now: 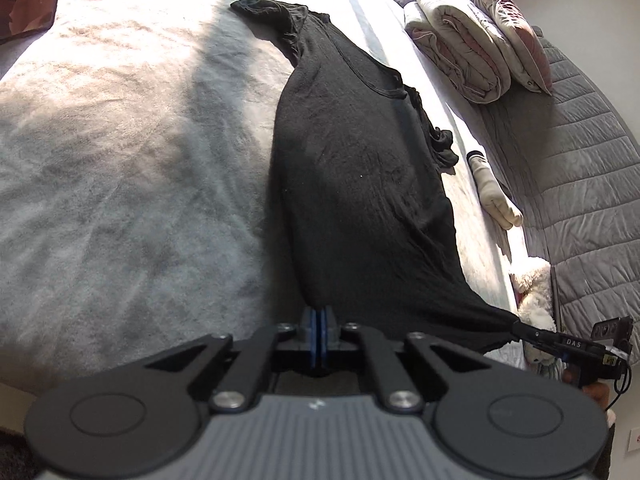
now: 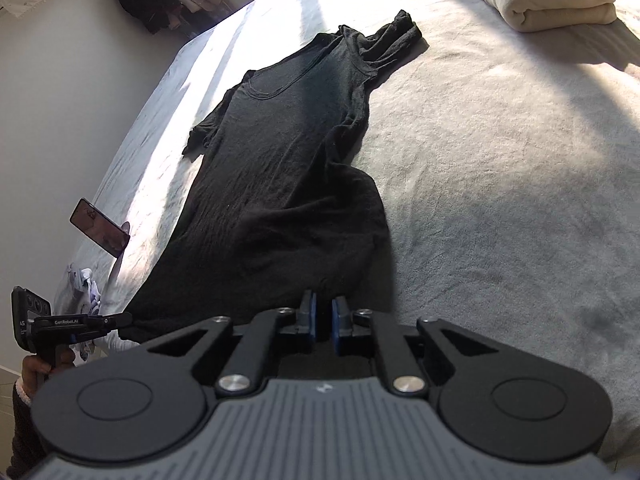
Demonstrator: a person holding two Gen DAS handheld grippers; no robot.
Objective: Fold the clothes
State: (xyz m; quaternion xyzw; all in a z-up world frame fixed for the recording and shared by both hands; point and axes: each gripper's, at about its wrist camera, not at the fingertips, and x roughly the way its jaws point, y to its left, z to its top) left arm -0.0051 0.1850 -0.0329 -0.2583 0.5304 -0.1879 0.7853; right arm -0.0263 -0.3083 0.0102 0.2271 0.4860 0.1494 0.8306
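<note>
A black T-shirt [image 1: 360, 168] lies stretched lengthwise on a pale grey bed [image 1: 120, 200], collar far from me and hem near me. My left gripper [image 1: 319, 315] is shut on one hem corner. In the same view my right gripper [image 1: 518, 326] pinches the other hem corner at the lower right, and the cloth tapers tight into it. In the right wrist view the T-shirt [image 2: 288, 184] runs away from my right gripper [image 2: 323, 304], whose blue pads stand close together on the hem. My left gripper [image 2: 127, 319] holds the near-left corner, with a hand behind it.
A folded cream garment [image 2: 548, 0] lies at the bed's far right. A phone [image 2: 100, 227] and a small white cloth [image 2: 86, 284] sit near the left edge. A rolled duvet [image 1: 460, 48], a pillow [image 1: 516, 36], a white sock [image 1: 492, 188] and a plush toy [image 1: 536, 296] line the quilted grey side.
</note>
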